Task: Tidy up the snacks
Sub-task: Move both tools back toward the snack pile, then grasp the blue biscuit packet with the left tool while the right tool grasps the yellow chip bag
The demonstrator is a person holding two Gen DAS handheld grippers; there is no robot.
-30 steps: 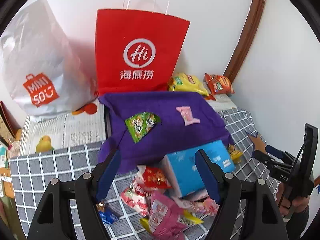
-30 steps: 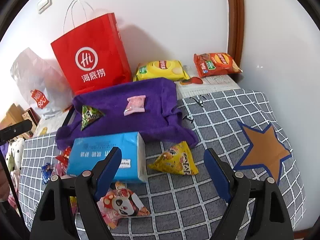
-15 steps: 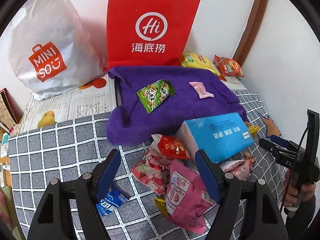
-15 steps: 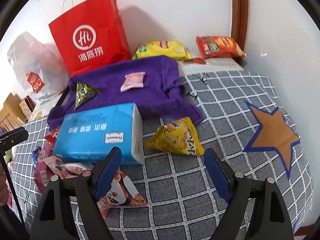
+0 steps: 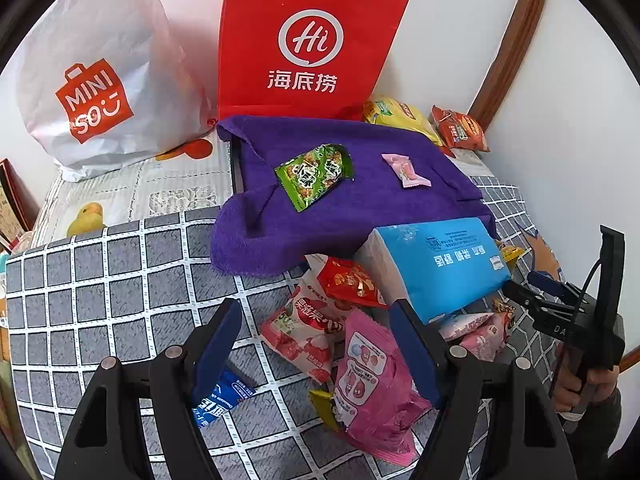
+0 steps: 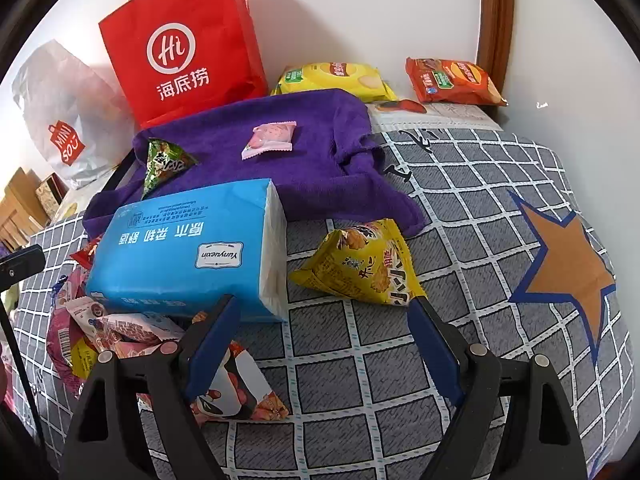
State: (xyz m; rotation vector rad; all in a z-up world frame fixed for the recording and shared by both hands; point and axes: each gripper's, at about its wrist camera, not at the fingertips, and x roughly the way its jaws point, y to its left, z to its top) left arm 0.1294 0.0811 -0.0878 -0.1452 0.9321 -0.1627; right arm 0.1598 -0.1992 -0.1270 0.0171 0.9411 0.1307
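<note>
Snack pile (image 5: 340, 332) sits on the grid-cloth bench (image 5: 100, 288), against the blue tissue pack (image 6: 188, 256) just below the purple towel (image 5: 360, 208). Your left gripper (image 5: 316, 344) hangs over the pile, fingers wide apart, holding nothing. Your right gripper (image 6: 324, 340) is likewise spread and empty, near the yellow triangle pack (image 6: 360, 268).

Both grippers lower over the snacks

The left gripper (image 5: 316, 334) has dropped toward the pink packets (image 5: 372, 384), now lying between its spread fingers; the right gripper (image 6: 324, 334) has sunk closer to the tissue pack (image 6: 188, 252) and yellow packet (image 6: 360, 264).
</note>
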